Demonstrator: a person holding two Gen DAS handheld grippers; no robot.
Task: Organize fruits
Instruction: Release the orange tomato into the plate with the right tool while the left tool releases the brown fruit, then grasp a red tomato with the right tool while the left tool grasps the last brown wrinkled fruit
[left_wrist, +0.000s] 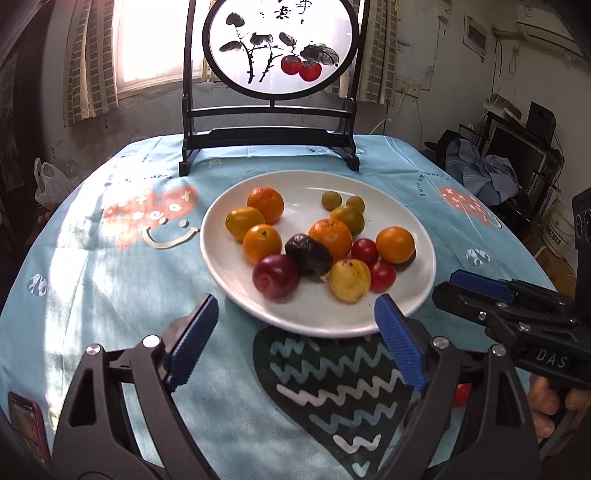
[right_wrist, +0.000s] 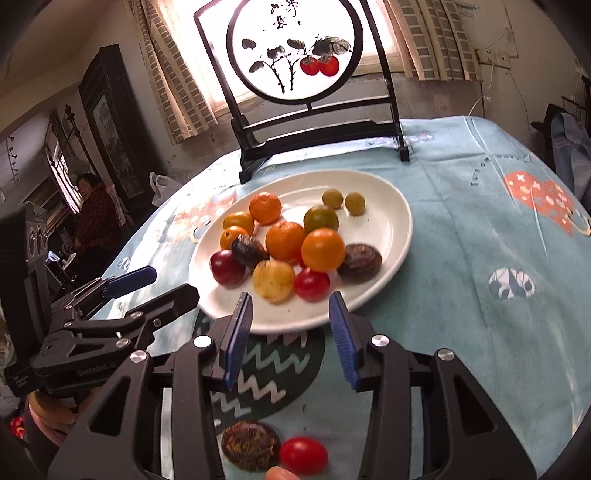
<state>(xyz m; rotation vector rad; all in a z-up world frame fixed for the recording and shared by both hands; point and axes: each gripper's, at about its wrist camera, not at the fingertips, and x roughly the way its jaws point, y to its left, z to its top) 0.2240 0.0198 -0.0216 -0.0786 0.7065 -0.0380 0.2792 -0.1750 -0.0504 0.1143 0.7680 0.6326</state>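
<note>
A white plate (left_wrist: 413, 295) (right_wrist: 388, 229) on the blue tablecloth holds several fruits: oranges (left_wrist: 330, 238) (right_wrist: 322, 249), a yellow fruit (left_wrist: 349, 280) (right_wrist: 273, 279), a red plum (left_wrist: 276, 275) (right_wrist: 226, 267), cherry tomatoes (left_wrist: 382, 275) (right_wrist: 312, 283), dark fruits (left_wrist: 308, 254) (right_wrist: 359, 261) and small green ones (left_wrist: 331, 200) (right_wrist: 332, 198). My left gripper (left_wrist: 295, 314) is open and empty just short of the plate's near rim. My right gripper (right_wrist: 291, 306) is open and empty over the near rim; it shows in the left wrist view (left_wrist: 452, 282). A loose cherry tomato (right_wrist: 303, 455) and a dark fruit (right_wrist: 250, 445) lie on the cloth beneath it.
A black-framed round painted screen (left_wrist: 273, 144) (right_wrist: 317, 129) stands behind the plate. A red phone (left_wrist: 27, 421) lies at the table's near left edge. A person (right_wrist: 92, 218) sits beyond the table on the left. Furniture and clothes (left_wrist: 487, 173) stand at the right.
</note>
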